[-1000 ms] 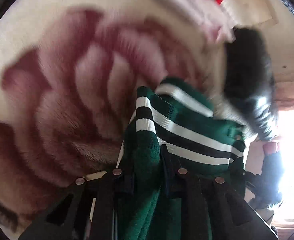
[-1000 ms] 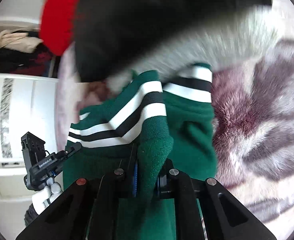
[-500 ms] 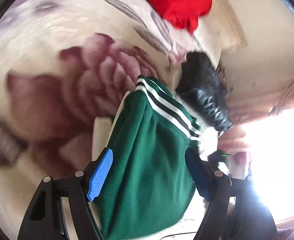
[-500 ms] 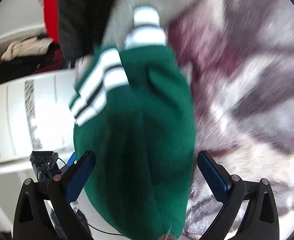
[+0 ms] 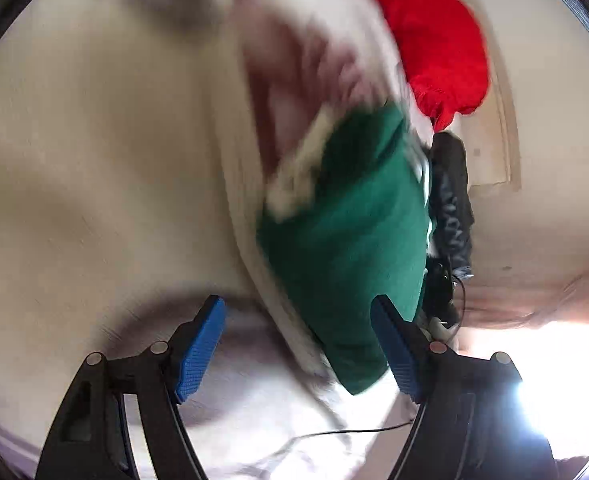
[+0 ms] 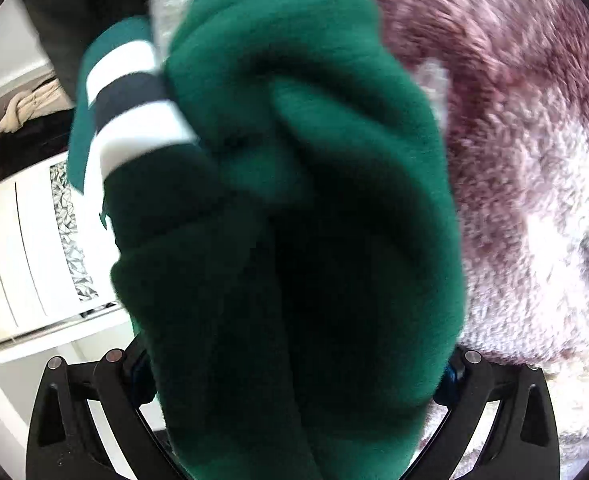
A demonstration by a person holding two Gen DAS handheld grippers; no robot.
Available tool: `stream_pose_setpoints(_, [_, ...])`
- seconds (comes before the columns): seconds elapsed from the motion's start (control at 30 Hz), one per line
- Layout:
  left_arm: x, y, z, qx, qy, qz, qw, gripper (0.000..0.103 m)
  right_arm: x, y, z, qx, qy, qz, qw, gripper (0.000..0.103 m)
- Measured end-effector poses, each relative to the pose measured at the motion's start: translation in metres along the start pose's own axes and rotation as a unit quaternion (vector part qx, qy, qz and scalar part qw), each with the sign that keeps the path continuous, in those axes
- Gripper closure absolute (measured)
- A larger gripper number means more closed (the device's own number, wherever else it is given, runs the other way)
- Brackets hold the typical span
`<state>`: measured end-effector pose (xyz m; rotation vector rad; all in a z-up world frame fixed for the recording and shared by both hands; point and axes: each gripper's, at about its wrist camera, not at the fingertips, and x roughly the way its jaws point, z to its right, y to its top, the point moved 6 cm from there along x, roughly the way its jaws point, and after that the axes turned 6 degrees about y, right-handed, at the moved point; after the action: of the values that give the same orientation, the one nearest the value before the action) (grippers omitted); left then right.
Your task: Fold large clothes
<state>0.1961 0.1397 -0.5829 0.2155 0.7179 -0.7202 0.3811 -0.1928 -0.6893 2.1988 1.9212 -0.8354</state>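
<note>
Sweater (image 6: 294,220) on blanket (image 6: 534,160) (dresser (image 6: 22,248) left).

Matt green fleece garment (image 6: 294,220) with ribbed striped cuff (image 6: 130,120); plush, shaggy blanket (image 6: 534,160).

Two wrist fisheyes angled down, right pressed close, left farther back, both on the green garment (image 5: 354,232) (image 6: 294,220).

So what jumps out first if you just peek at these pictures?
The big green sweater with white and dark striped cuffs fills almost the whole right wrist view, bunched up close to the camera. In the left wrist view, a bright red garment glows at the top right above the sweater. A fluffy maroon-and-white blanket lies beneath.
</note>
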Motion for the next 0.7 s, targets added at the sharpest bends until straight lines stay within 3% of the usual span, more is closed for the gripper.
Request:
stream_pose_setpoints(0.03, [0.013, -0.003, 0.001, -0.012, -0.012, -0.005, 0.9998, 0.03, 0.0, 0.0, 0.0, -0.001, 0.002, 0.008, 1.0, 0.009])
stream_pose_setpoints(0.07, [0.031, -0.002, 0.007, -0.02, -0.033, -0.009, 0.9992, 0.03, -0.004, -0.001, 0.002, 0.0, -0.002, 0.021, 1.0, 0.024])
stream_pose_setpoints(0.1, [0.043, 0.001, 0.016, -0.013, -0.043, -0.006, 0.999, 0.03, -0.009, -0.003, 0.005, 0.003, -0.003, 0.034, 0.999, 0.039])
stream_pose_setpoints(0.17, [0.054, 0.011, 0.036, 0.019, -0.044, 0.0, 0.9989, 0.029, -0.022, -0.012, 0.01, 0.02, 0.015, 0.067, 0.997, 0.059])
stream_pose_setpoints(0.2, [0.056, 0.017, 0.045, 0.033, -0.042, -0.002, 0.9985, 0.027, -0.03, -0.018, 0.011, 0.021, 0.022, 0.083, 0.996, 0.063])
stream_pose_setpoints(0.37, [0.042, 0.062, 0.065, 0.071, -0.042, -0.026, 0.9963, 0.027, -0.058, -0.067, 0.027, 0.078, 0.067, 0.151, 0.983, 0.068])
stream_pose_setpoints(0.47, [0.032, 0.092, 0.082, 0.106, -0.028, -0.041, 0.9931, 0.027, -0.071, -0.14, 0.043, 0.144, 0.109, 0.183, 0.966, 0.069])
stream_pose_setpoints(0.57, [0.015, 0.11, 0.093, 0.151, -0.006, -0.055, 0.9869, 0.029, -0.063, -0.237, 0.057, 0.232, 0.152, 0.203, 0.939, 0.069])
stream_pose_setpoints(0.63, [-0.001, 0.112, 0.088, 0.17, 0.019, -0.053, 0.9839, 0.029, -0.046, -0.297, 0.065, 0.273, 0.161, 0.192, 0.929, 0.068])
stream_pose_setpoints(0.7, [-0.016, 0.111, 0.079, 0.177, 0.042, -0.048, 0.9822, 0.029, -0.016, -0.338, 0.082, 0.303, 0.145, 0.153, 0.929, 0.057])
